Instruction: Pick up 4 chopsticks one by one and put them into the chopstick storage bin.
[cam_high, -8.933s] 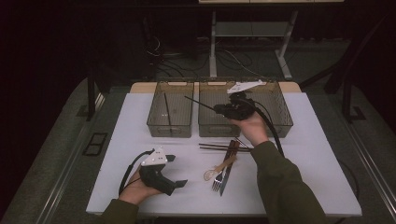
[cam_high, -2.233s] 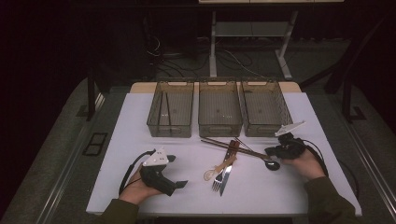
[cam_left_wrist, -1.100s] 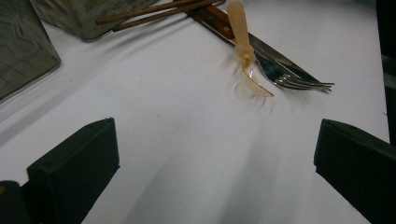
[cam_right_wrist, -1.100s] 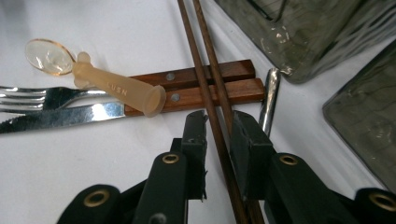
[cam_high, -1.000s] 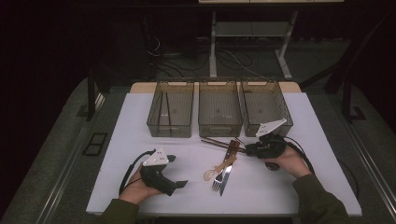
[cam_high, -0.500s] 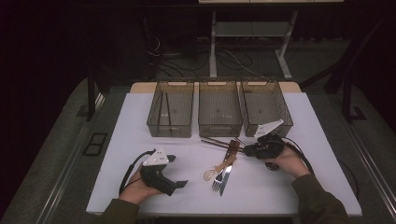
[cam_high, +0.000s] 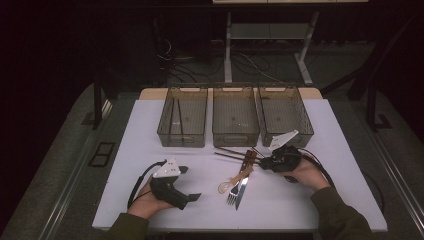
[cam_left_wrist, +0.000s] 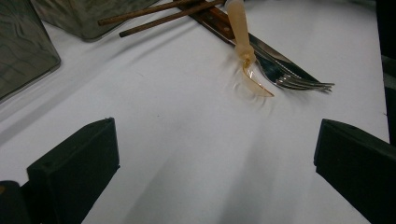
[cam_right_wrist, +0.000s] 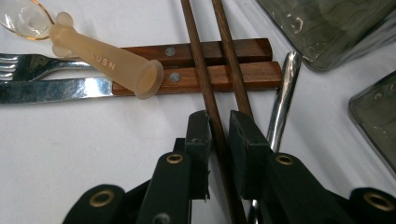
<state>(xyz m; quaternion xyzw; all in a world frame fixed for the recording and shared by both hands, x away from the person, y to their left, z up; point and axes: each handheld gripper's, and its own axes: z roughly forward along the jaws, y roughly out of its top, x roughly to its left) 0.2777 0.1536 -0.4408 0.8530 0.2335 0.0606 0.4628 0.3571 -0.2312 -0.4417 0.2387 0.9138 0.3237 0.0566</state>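
A cutlery pile lies mid-table: two brown chopsticks (cam_high: 232, 152), a wooden-handled knife (cam_right_wrist: 210, 74) and fork (cam_left_wrist: 299, 84), and a translucent orange spoon (cam_right_wrist: 107, 58). My right gripper (cam_right_wrist: 219, 122) lies low on the table at the pile's right end, its jaws shut on one chopstick (cam_right_wrist: 205, 93). The second chopstick (cam_right_wrist: 229, 60) runs beside it, over the right jaw. In the high view the right gripper (cam_high: 262, 162) points left. My left gripper (cam_left_wrist: 217, 128) rests open on the white table (cam_high: 150, 130) at the front left, nothing between its jaws, and faces the pile.
Three smoky clear bins stand in a row at the back: the left bin (cam_high: 181, 137) holds dark sticks (cam_high: 176, 117), the middle bin (cam_high: 235, 137) and the right bin (cam_high: 290, 134) look bare. A shiny metal handle (cam_right_wrist: 285, 93) lies right of the chopsticks.
The right gripper moved left from the table's right side to the cutlery pile and closed on a chopstick. The left gripper has stayed still.
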